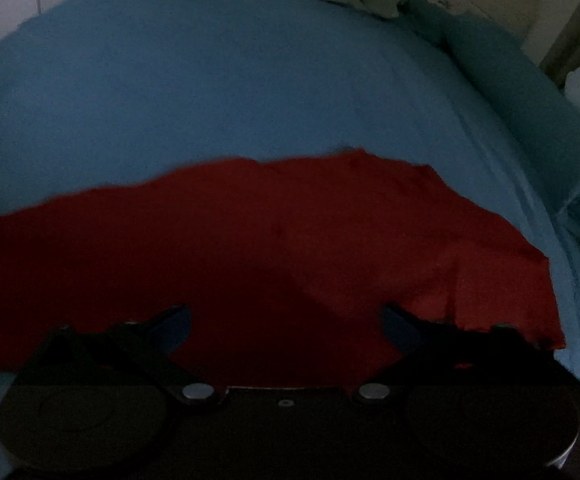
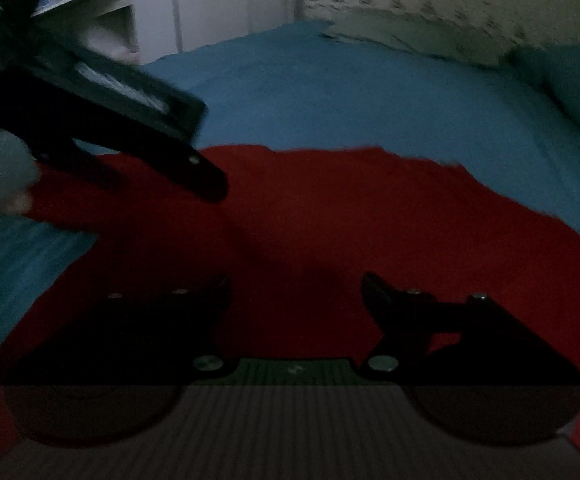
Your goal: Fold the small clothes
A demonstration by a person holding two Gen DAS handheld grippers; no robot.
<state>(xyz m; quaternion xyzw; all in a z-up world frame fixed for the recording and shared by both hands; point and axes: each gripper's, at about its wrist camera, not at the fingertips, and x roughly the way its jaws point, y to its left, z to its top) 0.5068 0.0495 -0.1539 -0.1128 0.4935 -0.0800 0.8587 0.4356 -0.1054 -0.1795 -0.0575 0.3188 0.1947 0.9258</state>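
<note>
left claw point(image 1: 286, 320) spread, right claw point(image 2: 296, 288) spread, red garment point(image 1: 250, 240) flat, long axis left-right

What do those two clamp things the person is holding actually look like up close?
Both are black. The left gripper has two angled fingers with bluish inner pads, hinged on round silver bolts above a flat body with two disc shapes. The right gripper matches it, small silver screws along its fingers, and a ribbed grey base. The light is dim and I see no cables or markings.

Right tool point(image 2: 295, 300): fingers apart, over red garment point(image 2: 350, 216).
Left tool point(image 2: 194, 160): far left, above garment.
Bed point(image 2: 350, 92): blue sheet.
</note>
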